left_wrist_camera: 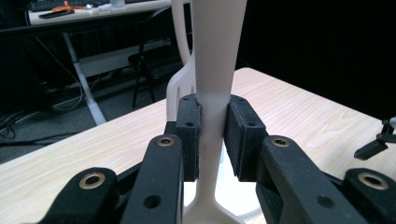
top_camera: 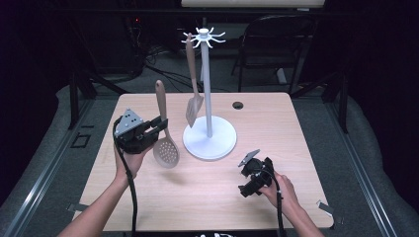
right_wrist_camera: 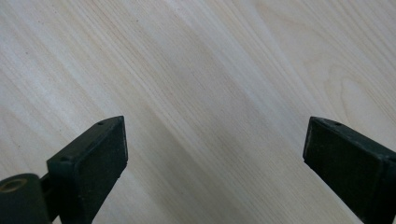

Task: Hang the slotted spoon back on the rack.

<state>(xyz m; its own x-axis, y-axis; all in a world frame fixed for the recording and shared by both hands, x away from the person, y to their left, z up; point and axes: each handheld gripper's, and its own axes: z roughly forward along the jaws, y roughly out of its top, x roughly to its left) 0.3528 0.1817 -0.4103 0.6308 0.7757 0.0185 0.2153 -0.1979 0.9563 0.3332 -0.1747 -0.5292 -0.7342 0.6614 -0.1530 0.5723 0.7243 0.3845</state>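
Observation:
My left gripper (top_camera: 159, 126) is shut on the handle of a beige skimmer (top_camera: 165, 149). The skimmer hangs upright above the table's left half, its round perforated head down and its handle (top_camera: 160, 96) pointing up. In the left gripper view both pads (left_wrist_camera: 190, 126) press the handle (left_wrist_camera: 215, 70) from either side. A white utensil stand (top_camera: 207, 84) rises from a round base (top_camera: 210, 142) at the table's middle, and a beige slotted spatula (top_camera: 193, 106) hangs from one of its top hooks. My right gripper (top_camera: 247, 180) rests low at the front right, open (right_wrist_camera: 215, 140) over bare wood.
The light wooden table (top_camera: 276, 123) has a dark cable hole (top_camera: 238, 105) near its far edge. A black chair (top_camera: 274, 44) and cables stand on the floor behind. In the left gripper view the other gripper (left_wrist_camera: 373, 144) shows at the far right.

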